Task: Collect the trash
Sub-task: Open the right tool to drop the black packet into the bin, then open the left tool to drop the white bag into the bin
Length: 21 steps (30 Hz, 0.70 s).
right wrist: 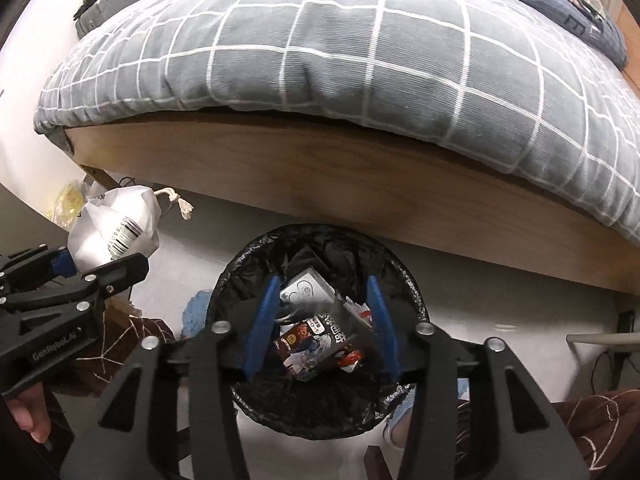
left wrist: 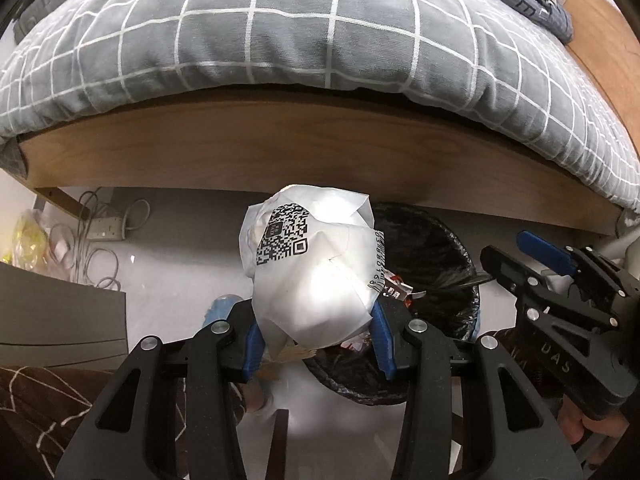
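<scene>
Item: white paper bag (left wrist: 308,264), clamped in left hand-held gripper (left wrist: 316,332), just beside bin (right wrist: 320,412) rim. Right hand-held gripper (right wrist: 324,324): jaws apart, empty, over bin. Handling: carry bag over the bin mouth before releasing; bulky, may catch the rim.
</scene>
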Tool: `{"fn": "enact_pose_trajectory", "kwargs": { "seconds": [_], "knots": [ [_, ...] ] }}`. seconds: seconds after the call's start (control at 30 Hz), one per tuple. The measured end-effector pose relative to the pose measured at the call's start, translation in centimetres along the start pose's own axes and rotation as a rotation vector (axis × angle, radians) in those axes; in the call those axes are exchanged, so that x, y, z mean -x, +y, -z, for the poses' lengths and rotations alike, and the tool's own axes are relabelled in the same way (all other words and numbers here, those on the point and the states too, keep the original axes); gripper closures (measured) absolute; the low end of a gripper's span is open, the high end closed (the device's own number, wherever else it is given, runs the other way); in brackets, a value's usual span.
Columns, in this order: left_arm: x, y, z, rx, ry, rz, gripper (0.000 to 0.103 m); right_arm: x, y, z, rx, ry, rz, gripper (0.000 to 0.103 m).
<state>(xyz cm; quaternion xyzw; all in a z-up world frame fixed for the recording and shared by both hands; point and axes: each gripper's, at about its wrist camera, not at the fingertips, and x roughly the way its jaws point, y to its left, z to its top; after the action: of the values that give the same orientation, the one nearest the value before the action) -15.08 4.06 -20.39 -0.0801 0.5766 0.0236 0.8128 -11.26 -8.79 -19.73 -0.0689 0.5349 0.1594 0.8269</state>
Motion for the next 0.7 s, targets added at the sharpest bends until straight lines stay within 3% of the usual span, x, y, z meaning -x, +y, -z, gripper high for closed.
{"fn": "enact_pose_trajectory", "kwargs": {
  "seconds": [0.13,0.33,0.7],
  "knots": [
    [-0.1,-0.7,0.0,-0.003,0.001,0.000,0.059,0.6,-1.0,0.1,-0.023,-0.024,0.025,0.030],
    [-0.4,-1.9,-0.3,-0.032,-0.005,0.010,0.059,2.0,-3.5,0.4,-0.068,-0.059,0.044,0.015],
    [-1.5,-5.4,-0.3,-0.067,0.018,0.039,0.059,4.4,-8.2,1.9,-0.166,-0.108,0.105,0.008]
  ]
}}
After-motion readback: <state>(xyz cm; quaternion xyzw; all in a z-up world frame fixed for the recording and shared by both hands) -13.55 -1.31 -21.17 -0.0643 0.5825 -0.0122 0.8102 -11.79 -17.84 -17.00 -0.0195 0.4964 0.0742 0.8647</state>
